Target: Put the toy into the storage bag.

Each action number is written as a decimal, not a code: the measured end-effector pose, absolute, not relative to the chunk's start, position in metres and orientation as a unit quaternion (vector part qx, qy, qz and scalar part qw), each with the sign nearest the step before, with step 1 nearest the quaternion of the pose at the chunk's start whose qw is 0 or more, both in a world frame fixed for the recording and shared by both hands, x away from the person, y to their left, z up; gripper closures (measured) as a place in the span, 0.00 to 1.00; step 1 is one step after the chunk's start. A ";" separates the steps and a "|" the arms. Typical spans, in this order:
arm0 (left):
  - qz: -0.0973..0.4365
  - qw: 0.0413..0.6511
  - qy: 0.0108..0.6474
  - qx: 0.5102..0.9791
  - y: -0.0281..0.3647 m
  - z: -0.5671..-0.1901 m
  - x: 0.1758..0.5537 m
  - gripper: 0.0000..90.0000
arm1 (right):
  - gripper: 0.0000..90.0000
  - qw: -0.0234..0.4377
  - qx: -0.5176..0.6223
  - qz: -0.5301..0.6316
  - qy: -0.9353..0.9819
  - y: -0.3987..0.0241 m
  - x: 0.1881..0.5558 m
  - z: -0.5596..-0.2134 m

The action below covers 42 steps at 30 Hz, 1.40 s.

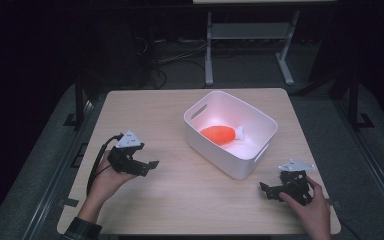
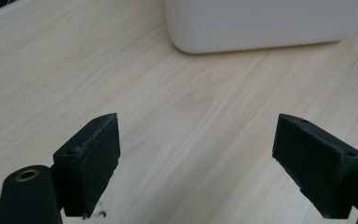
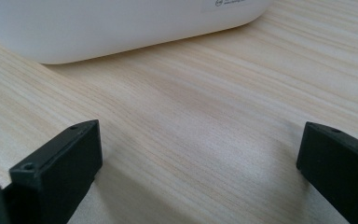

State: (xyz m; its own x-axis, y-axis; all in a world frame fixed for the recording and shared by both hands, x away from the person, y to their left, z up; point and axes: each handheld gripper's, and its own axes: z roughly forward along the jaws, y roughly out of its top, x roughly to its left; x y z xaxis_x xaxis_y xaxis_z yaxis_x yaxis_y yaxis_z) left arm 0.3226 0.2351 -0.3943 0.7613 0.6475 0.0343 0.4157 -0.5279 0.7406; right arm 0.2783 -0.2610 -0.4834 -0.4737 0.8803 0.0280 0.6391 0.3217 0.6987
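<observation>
A white plastic bin [image 1: 252,153] stands on the wooden table [image 1: 180,195], right of centre. Inside it lies an orange plush toy [image 1: 218,134] with a white end. My left gripper [image 1: 149,166] rests low over the table at the left, open, with nothing between its jaws, pointing toward the bin. My right gripper [image 1: 268,191] sits near the front right corner, also open and empty. The left gripper view has bare wood between the wide-apart jaws and the bin's wall [image 2: 261,23] ahead. In the right gripper view the bin's wall [image 3: 121,23] is close in front.
The table's front edge lies just behind both hands. Beyond the far edge is a dark floor with cables [image 1: 170,55] and a white metal stand [image 1: 250,40]. Bare wood stretches between the two grippers.
</observation>
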 end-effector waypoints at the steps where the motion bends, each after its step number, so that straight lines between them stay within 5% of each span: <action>1: 0.155 0.376 0.310 0.859 0.237 -0.397 0.320 0.16 | 0.00 0.182 0.480 0.331 0.792 -0.261 0.278 -0.483; 42: 0.166 0.358 0.349 0.850 0.268 -0.475 0.272 0.14 | 0.00 0.182 0.480 0.331 0.792 -0.261 0.278 -0.483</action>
State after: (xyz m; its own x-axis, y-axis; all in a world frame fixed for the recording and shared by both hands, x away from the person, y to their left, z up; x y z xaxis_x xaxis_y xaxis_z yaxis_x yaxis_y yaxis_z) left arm 0.2724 0.2679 -0.4746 0.7009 0.7125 0.0324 0.4751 -0.5003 0.7239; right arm 0.2782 -0.2608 -0.4834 -0.4726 0.8808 0.0288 0.6397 0.3204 0.6987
